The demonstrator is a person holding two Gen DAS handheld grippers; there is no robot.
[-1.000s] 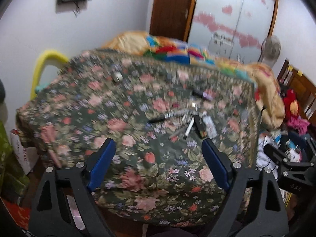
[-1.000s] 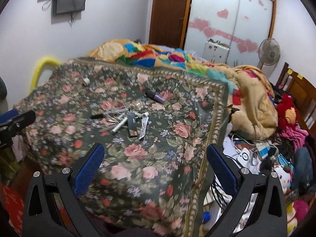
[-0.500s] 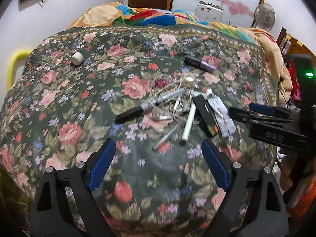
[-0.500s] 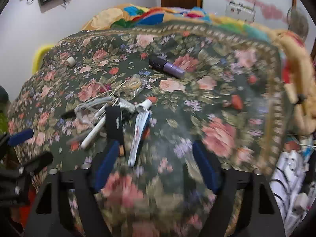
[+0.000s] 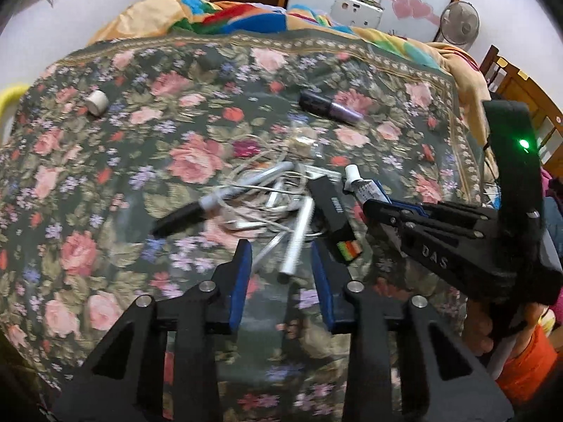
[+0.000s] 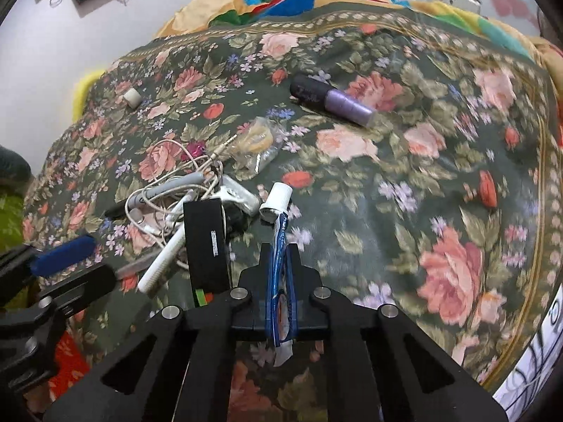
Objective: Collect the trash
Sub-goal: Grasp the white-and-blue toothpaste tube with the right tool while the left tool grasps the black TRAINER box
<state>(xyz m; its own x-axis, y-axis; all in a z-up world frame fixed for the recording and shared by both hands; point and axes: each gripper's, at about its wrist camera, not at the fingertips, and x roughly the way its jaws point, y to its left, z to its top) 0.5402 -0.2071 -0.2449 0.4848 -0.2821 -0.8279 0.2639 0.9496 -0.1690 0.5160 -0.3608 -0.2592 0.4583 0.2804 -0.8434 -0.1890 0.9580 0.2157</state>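
Right gripper (image 6: 279,263) clamped flat on blue-and-white toothpaste tube (image 6: 278,246); tube's white cap points away, toward far side of floral bedspread (image 6: 440,183); left gripper (image 5: 281,263) closing, jaws narrow, white pen (image 5: 297,242) lying between pads, contact unclear; black box (image 6: 206,242) just beside tube, touching tangled white earphone cable (image 6: 165,193); purple-and-black bottle (image 6: 330,100) farther back, well apart; crumpled clear wrapper (image 6: 257,144) between bottle and cable heap.
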